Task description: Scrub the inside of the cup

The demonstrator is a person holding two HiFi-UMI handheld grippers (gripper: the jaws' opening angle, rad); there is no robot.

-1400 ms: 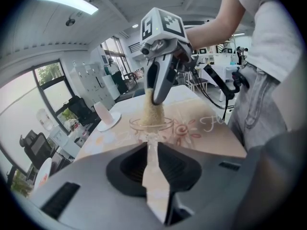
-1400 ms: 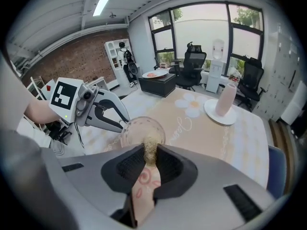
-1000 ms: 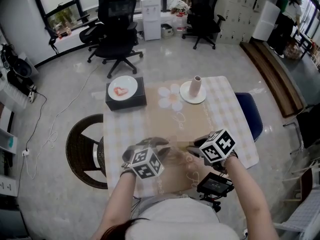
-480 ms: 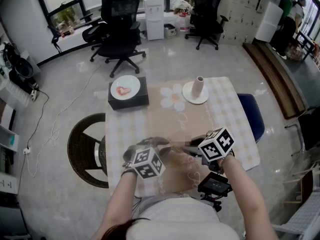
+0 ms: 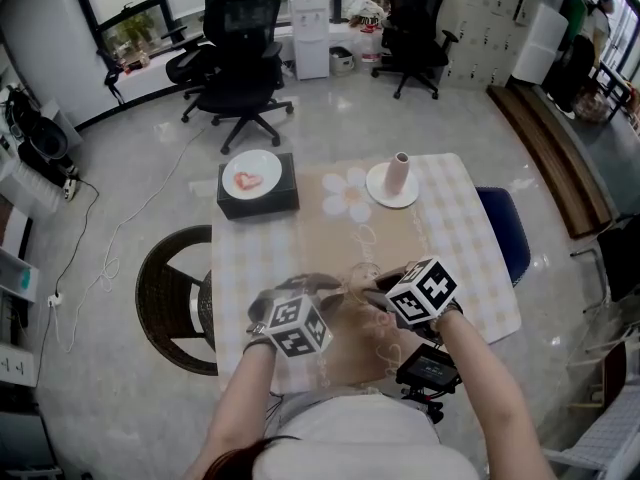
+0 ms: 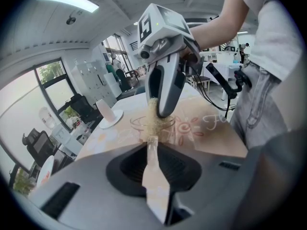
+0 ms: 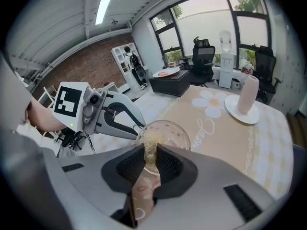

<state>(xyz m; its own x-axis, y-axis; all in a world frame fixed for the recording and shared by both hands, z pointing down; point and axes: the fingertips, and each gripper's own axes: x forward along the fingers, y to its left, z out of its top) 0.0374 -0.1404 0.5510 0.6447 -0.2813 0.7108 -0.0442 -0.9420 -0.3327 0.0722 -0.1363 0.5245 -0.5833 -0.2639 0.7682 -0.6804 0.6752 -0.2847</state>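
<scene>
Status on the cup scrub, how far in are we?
Done: the left gripper is clamped on the rim of the clear glass cup, and the right gripper pinches a straw-coloured fibrous scrubber. In hand: the scrubber sits down inside the cup. Left: the rest of the scrubbing, then pulling out. How clean the glass is can't be judged here.

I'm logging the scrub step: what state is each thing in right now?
glass cup: upright, wall pinched by the left gripper.
left gripper: shut on the glass cup.
right gripper: shut on the scrubber.
scrubber: dipping into the glass cup.
pink vase: upright on its saucer.
</scene>
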